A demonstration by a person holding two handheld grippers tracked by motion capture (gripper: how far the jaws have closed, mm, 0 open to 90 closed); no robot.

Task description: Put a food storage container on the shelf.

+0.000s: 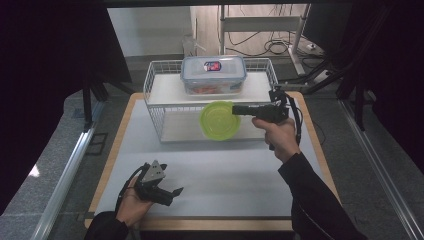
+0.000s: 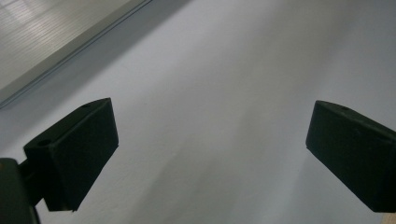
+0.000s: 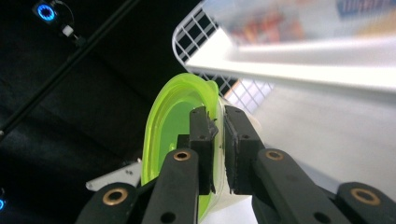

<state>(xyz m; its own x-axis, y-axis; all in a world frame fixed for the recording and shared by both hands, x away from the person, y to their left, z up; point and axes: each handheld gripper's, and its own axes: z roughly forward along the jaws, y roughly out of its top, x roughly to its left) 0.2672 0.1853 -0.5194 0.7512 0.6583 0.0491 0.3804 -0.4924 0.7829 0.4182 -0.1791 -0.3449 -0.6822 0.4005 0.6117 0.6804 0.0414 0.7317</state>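
Note:
A round container with a lime-green lid (image 1: 217,120) hangs in the air in front of the white wire shelf rack (image 1: 160,90), and my right gripper (image 1: 236,110) is shut on its rim. In the right gripper view the two jaws pinch the edge of the green lid (image 3: 175,116), with the white body of the container (image 3: 252,123) behind the right pad. My left gripper (image 1: 172,192) rests near the table's front left edge. In the left gripper view its jaws stand wide apart over the bare grey tabletop (image 2: 210,116), with nothing between them.
A clear lidded box with a blue rim (image 1: 213,74) holding something red sits on the rack's top shelf. The lower shelf (image 1: 180,127) lies behind the held container. Black curtains stand on both sides. A wooden border (image 1: 120,145) runs round the tabletop.

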